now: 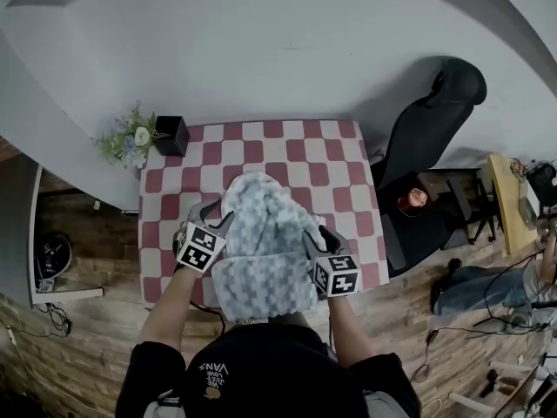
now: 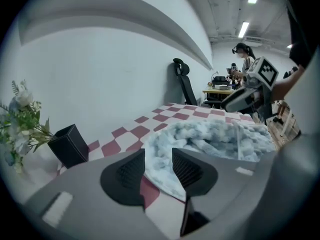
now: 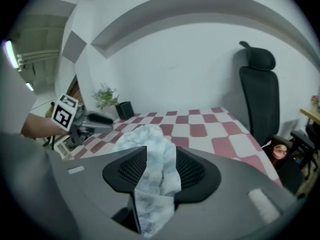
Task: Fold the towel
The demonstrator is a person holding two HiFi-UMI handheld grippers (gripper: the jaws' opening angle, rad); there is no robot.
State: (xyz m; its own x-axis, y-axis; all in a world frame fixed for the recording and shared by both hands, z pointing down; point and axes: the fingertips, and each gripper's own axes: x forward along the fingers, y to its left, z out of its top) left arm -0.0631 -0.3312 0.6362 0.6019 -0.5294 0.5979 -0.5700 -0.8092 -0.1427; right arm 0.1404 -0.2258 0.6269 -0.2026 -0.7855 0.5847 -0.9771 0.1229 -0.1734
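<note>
Towel point(image 1: 261, 233) lies between left tool point(image 2: 158, 155) and right tool point(image 3: 161, 153), edges within jaws

Fluffy pale blue checked towel point(image 1: 261, 251) lies bunched on the checkered table point(image 1: 339, 159), overhanging its 6 o'clock edge.

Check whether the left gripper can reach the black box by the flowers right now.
Probably yes: only bare checked tablecloth lies between the left gripper and the black box, though towel lies between its open jaws.
</note>
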